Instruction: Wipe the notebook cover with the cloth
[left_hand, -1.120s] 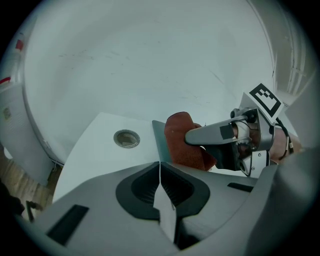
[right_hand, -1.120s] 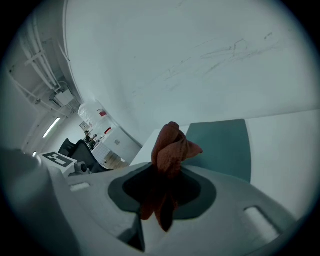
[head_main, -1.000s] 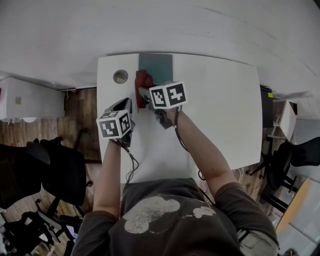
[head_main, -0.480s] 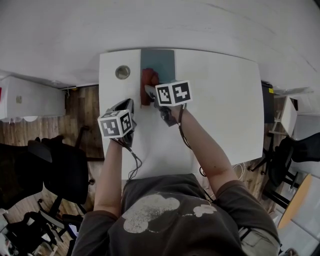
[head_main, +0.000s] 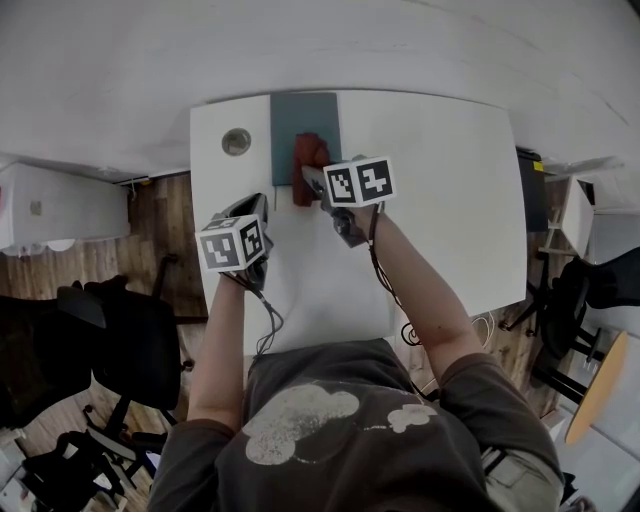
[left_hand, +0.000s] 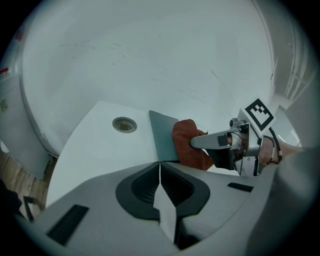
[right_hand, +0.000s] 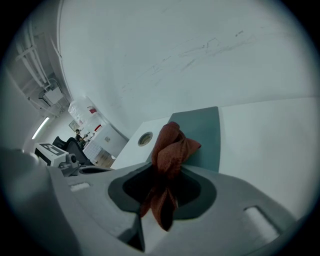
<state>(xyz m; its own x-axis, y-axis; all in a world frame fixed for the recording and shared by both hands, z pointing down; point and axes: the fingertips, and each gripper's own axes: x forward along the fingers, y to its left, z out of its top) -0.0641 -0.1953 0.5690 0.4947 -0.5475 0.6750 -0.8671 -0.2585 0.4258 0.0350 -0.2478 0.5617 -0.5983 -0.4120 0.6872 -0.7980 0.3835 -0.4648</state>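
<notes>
A grey-green notebook (head_main: 303, 118) lies flat at the back edge of the white table (head_main: 440, 200). A bunched rust-red cloth (head_main: 309, 162) rests on the near half of its cover. My right gripper (head_main: 314, 181) is shut on the cloth, whose folds stick out past the jaws over the notebook (right_hand: 205, 131) in the right gripper view, cloth (right_hand: 169, 150). My left gripper (head_main: 259, 208) hovers over bare table to the left and nearer, jaws shut with nothing between them (left_hand: 160, 167). It looks at the notebook (left_hand: 161, 136), the cloth (left_hand: 187, 150) and the right gripper (left_hand: 212, 141).
A round cable grommet (head_main: 237, 141) sits in the tabletop left of the notebook. A white wall runs right behind the table. Black office chairs (head_main: 120, 350) stand on the wooden floor to the left, and a white cabinet (head_main: 50, 205) beyond them.
My right gripper has carried the cloth from the notebook's left edge rightward onto the cover. The left gripper has stayed about where it was.
</notes>
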